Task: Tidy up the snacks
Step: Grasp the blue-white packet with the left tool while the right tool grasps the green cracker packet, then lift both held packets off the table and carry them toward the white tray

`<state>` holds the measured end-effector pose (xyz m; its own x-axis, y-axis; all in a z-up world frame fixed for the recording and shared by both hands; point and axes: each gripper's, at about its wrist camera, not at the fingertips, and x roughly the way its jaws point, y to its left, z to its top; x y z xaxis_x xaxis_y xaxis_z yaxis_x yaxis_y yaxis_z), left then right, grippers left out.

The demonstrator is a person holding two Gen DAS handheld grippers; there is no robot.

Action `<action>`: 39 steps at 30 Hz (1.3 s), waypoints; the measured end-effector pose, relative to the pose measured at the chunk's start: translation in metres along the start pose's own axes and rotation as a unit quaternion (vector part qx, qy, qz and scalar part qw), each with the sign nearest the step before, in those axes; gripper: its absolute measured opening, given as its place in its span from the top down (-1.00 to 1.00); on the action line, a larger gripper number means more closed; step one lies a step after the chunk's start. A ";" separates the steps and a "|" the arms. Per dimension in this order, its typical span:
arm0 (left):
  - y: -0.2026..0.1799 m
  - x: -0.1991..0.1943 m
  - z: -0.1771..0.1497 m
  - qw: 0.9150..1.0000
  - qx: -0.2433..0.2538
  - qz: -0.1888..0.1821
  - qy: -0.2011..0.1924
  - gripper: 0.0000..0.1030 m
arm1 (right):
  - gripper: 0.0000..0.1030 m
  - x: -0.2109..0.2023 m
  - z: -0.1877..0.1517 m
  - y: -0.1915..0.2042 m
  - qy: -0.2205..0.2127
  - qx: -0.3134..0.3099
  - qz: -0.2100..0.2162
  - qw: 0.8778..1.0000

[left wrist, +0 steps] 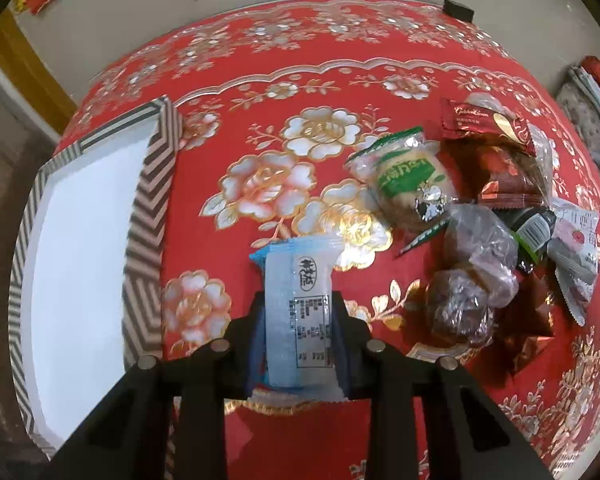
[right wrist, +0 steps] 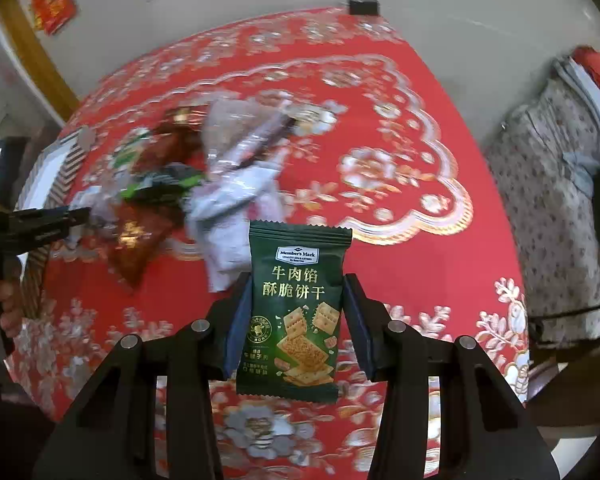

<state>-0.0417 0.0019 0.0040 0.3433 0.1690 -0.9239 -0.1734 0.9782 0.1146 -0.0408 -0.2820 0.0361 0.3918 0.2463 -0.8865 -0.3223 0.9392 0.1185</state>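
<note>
A red tablecloth (left wrist: 300,92) with gold and white flowers covers nearly the whole left wrist view, and it fills the right wrist view too (right wrist: 380,128), blurred there. At nine o'clock on the left wrist view lies a shallow box (left wrist: 148,216) with a zigzag-striped rim and a bare white floor; nothing shows inside the part that is visible. From two to four o'clock sits the snack pile (left wrist: 480,208): a clear-wrapped cake with green print (left wrist: 412,176), a dark red packet (left wrist: 484,120) behind it, clear-wrapped brown pastries (left wrist: 472,256) and a white packet (left wrist: 572,256) at the right edge, all touching or overlapping. At six o'clock the left gripper (left wrist: 298,320) is clamped narrowly on a pale blue-edged wafer packet (left wrist: 296,280), its pads pressing both long sides, the packet pointing up toward twelve and lying well apart from the pile and just beside the box rim. In the right wrist view the right gripper (right wrist: 298,320) at six o'clock pinches a dark green cracker packet (right wrist: 296,304) by its two sides, held upright above the cloth. The pile (right wrist: 188,176) shows at ten o'clock, smeared by motion. At nine o'clock a hand (right wrist: 8,300) grips the other black tool (right wrist: 36,224).
</note>
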 end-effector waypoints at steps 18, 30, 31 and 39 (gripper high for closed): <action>0.007 -0.026 -0.014 1.000 -0.015 -0.006 -0.025 0.39 | 0.14 -0.012 -0.006 0.035 -0.010 -0.039 0.021 0.999; 0.004 -0.031 -0.018 0.999 -0.011 -0.012 -0.030 0.39 | 0.14 -0.019 -0.015 0.039 -0.012 -0.037 0.017 0.999; 0.004 -0.031 -0.018 0.999 -0.010 -0.013 -0.029 0.39 | 0.14 -0.020 -0.015 0.040 -0.013 -0.038 0.016 0.999; -0.006 -0.033 -0.029 0.999 0.001 -0.027 -0.024 0.39 | 0.14 -0.022 -0.019 0.041 -0.011 -0.040 0.012 0.999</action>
<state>-0.0792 -0.0130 0.0235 0.3956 0.1222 -0.9103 -0.1527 0.9861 0.0660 -0.0795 -0.2532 0.0522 0.4012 0.2740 -0.8740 -0.3998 0.9109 0.1020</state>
